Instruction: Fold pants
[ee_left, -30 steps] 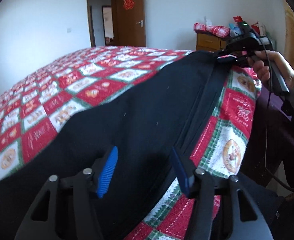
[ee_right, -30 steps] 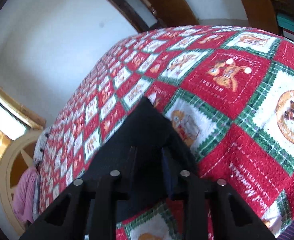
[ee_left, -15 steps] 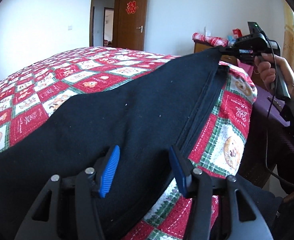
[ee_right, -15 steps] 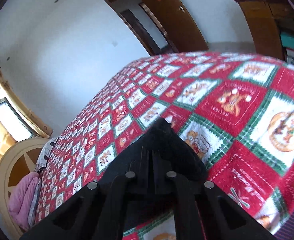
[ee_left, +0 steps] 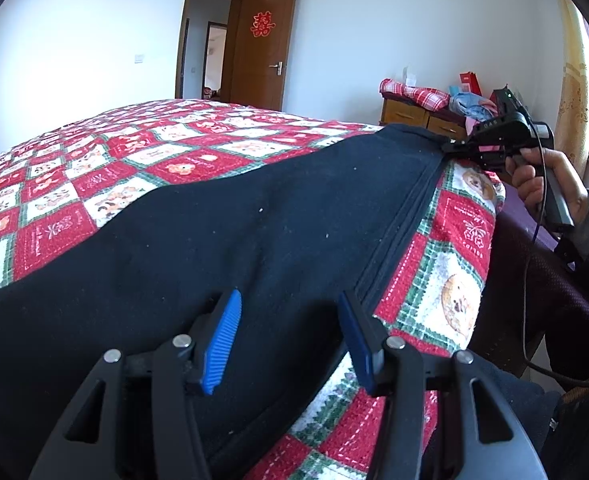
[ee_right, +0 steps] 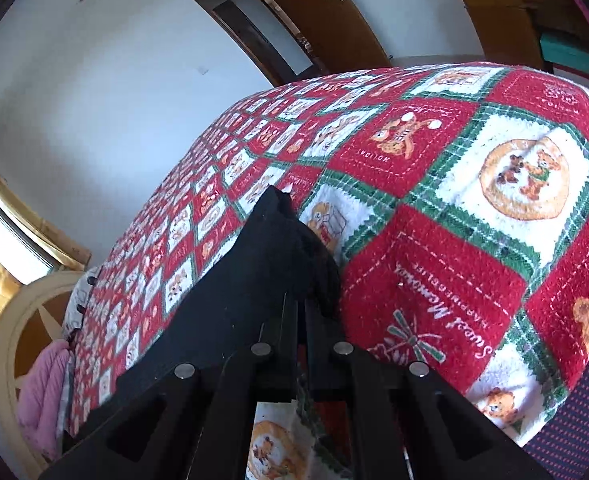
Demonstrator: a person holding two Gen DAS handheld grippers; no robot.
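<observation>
Right gripper [ee_right: 300, 312], open a second ago, now pinches the black pants [ee_left: 222, 232] at the bed's [ee_left: 450, 280] corner; left gripper [ee_left: 290, 336] hovers half-open.

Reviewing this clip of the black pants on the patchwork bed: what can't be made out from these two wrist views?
- Left wrist view: the near end of the black fabric pants is cut off by the frame edges and hidden behind the open left gripper.
- Right wrist view: what part of the pants the shut right gripper pinches is hidden by its own fingers and bunched cloth.
- Both views: the red, white and green patchwork bedspread beneath the pants is covered.
</observation>
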